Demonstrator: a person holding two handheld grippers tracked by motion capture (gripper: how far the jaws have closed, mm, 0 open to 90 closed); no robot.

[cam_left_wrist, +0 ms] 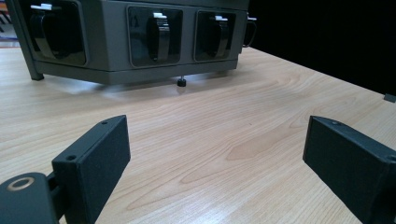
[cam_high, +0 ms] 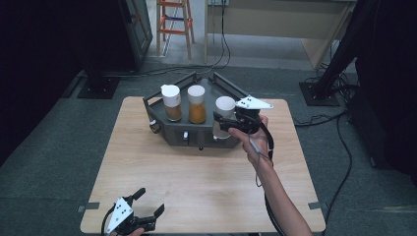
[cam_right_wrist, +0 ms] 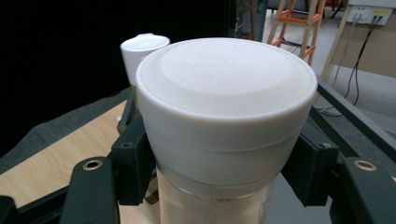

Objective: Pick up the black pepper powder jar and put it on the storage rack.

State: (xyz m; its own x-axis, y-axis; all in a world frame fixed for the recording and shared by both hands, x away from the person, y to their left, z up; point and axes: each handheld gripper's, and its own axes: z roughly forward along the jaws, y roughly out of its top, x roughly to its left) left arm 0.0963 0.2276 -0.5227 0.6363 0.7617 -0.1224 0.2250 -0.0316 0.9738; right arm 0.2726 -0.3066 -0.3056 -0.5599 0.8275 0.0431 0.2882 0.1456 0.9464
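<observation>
Your right gripper (cam_high: 227,123) has its fingers (cam_right_wrist: 133,161) clamped on the white-capped jar (cam_right_wrist: 224,121) just below the cap, at the right end of the dark rack (cam_high: 169,130) on the bench (cam_high: 196,182). Two more jars (cam_high: 196,104) stand upright in the rack beside it. The jar looks rigid, smooth-walled and part-filled with pale powder, so likely moderately heavy and prone to slip; the grip under the cap's lip appears sound. Your left gripper (cam_high: 146,202) rests at the near bench edge, fingers (cam_left_wrist: 93,163) spread apart and holding nothing.
</observation>
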